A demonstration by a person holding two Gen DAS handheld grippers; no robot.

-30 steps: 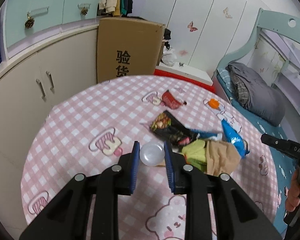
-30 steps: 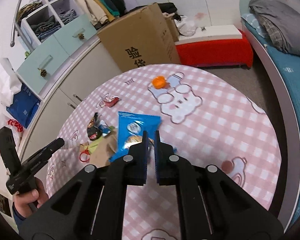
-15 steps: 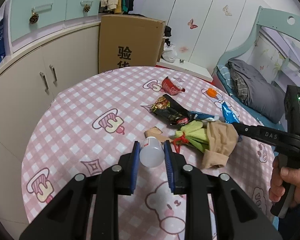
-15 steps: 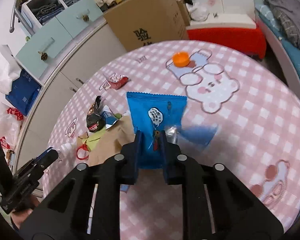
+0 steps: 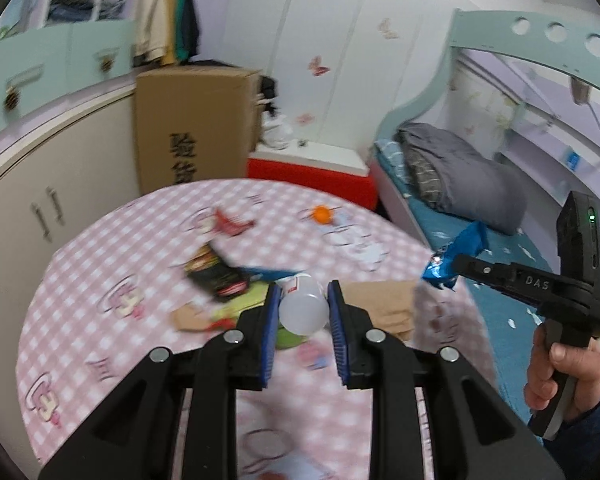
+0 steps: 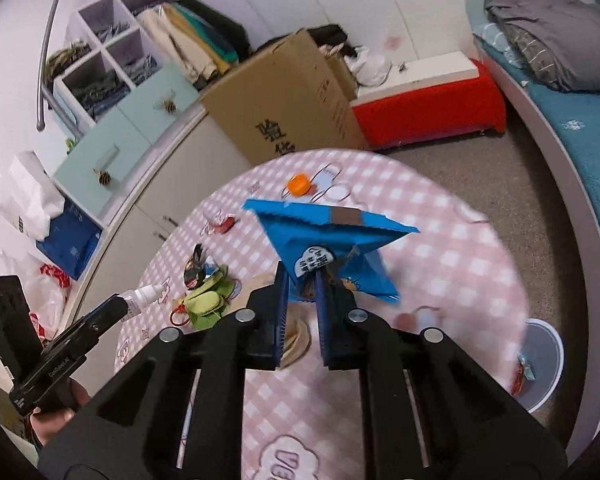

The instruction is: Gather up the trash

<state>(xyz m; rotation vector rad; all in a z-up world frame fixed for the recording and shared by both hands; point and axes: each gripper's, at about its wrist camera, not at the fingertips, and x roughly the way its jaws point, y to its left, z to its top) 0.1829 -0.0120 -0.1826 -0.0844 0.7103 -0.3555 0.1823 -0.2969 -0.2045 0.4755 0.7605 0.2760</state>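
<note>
Pink checked cloth covers the round desk (image 6: 440, 240), with cupboards and a cardboard box (image 6: 284, 100) behind it and a bed (image 5: 452, 232) off to the right.

Going left to right across the desk: a red wrapper (image 5: 230, 222) lies near the far edge, a dark snack wrapper (image 5: 216, 276) sits nearer me, and next to it a heap of green cloth (image 6: 206, 300) and a tan piece (image 5: 384, 304). An orange cap (image 6: 299, 184) rests alone farther back. These are still to be gathered, I judge.

My left hand-held gripper (image 5: 303, 312) is narrowed onto a small white bottle (image 5: 303, 308), pads pressing its sides, the bottle raised clear of the cloth and lying along the fingers so it cannot roll out.

My right hand-held gripper (image 6: 302, 296) is nearly shut, pinching the blue packet (image 6: 328, 236) by its lower edge; the packet fans out above the fingers, off the desk. A thin foil bag needs only a tight pinch, which explains the narrow gap.

On the floor at the far right stands a white bin (image 6: 540, 364) with a wrapper or two inside. Holding one piece in each hand lets me carry both there in a single trip, which I take to be the next move.
</note>
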